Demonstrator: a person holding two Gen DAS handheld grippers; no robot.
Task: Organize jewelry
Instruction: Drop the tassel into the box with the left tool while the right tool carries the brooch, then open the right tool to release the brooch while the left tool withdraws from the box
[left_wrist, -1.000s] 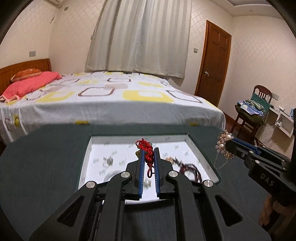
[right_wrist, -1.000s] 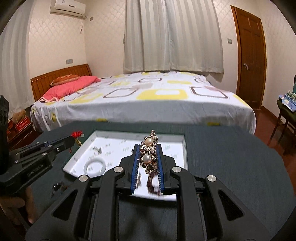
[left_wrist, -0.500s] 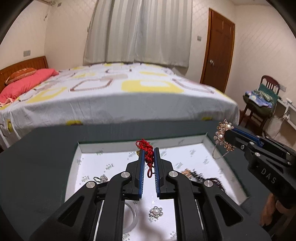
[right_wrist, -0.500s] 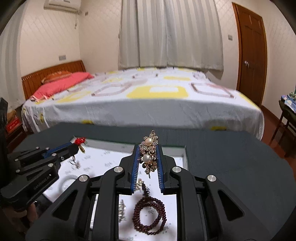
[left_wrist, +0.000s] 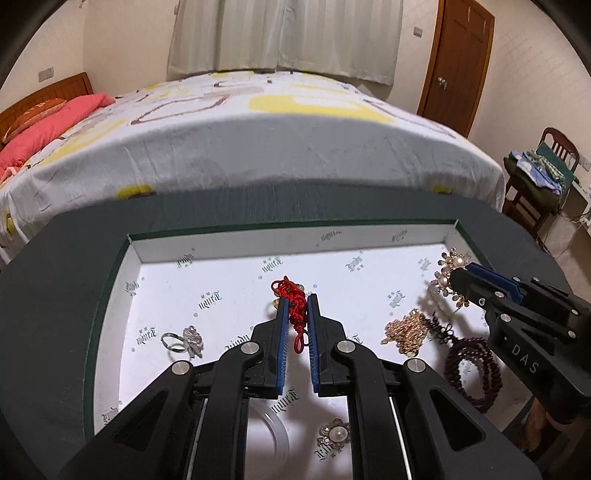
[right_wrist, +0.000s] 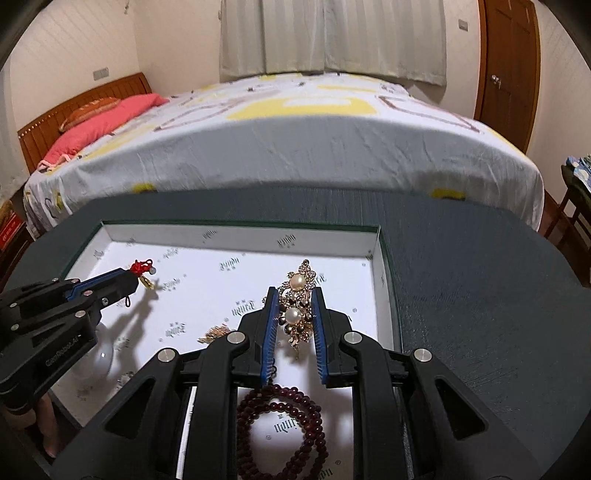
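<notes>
A shallow white tray (left_wrist: 229, 245) (right_wrist: 236, 234) lies on the dark round table. My left gripper (left_wrist: 294, 306) is shut on a red knotted cord charm (left_wrist: 293, 301) and holds it just above the tray's middle; it also shows in the right wrist view (right_wrist: 142, 269). My right gripper (right_wrist: 294, 306) is shut on a gold pearl brooch (right_wrist: 297, 299) over the tray's right side; it also shows in the left wrist view (left_wrist: 448, 280).
In the tray lie a silver ring (left_wrist: 183, 338), a gold chain piece (left_wrist: 406, 330), a dark red bead bracelet (left_wrist: 471, 363) (right_wrist: 280, 428), a pearl flower brooch (left_wrist: 336, 435) and a clear bangle (left_wrist: 273, 435). A bed (left_wrist: 258, 136) stands behind the table, a chair (left_wrist: 532, 177) at right.
Both grippers have moved forward and down over the tray, each still holding its piece. The tray now fills more of both views.
</notes>
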